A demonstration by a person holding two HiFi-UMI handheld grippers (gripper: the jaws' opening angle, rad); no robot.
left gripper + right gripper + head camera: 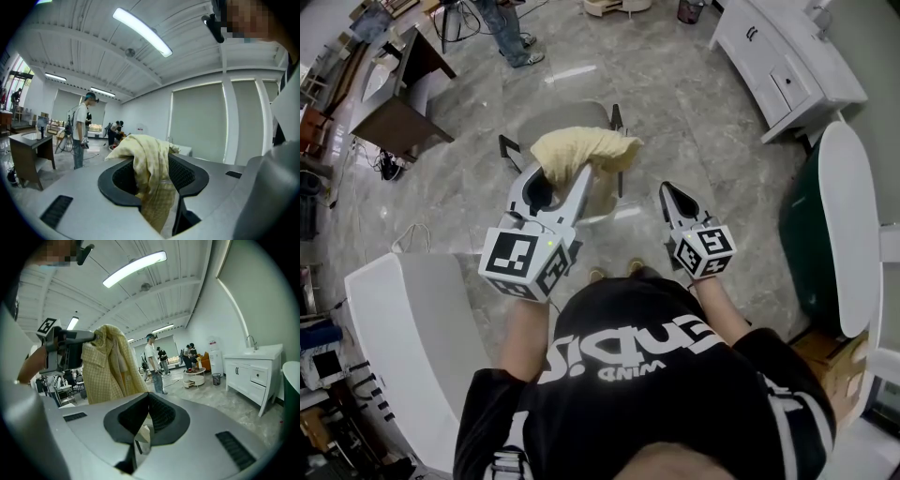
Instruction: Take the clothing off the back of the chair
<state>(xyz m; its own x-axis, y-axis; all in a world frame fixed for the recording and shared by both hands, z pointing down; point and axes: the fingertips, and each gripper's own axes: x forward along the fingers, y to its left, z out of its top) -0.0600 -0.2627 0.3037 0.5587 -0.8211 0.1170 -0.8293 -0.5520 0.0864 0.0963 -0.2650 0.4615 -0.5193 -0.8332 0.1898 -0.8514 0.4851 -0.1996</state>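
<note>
A pale yellow checked garment (584, 150) hangs bunched from my left gripper (562, 178), lifted over the chair (567, 117), whose black legs (508, 150) show beneath it. In the left gripper view the cloth (151, 164) drapes down between the jaws, which are shut on it. My right gripper (669, 190) is beside it on the right, apart from the cloth, its jaws shut with nothing between them. From the right gripper view, the left gripper (65, 350) shows at the left with the garment (110, 366) hanging from it, and the right gripper's (145, 399) tips meet.
A white table (412, 309) stands at my left and a white cabinet (787, 56) at the upper right. A dark green tub with a white edge (848, 216) is at the right. A dark wooden desk (403, 103) and a standing person (506, 33) are farther off.
</note>
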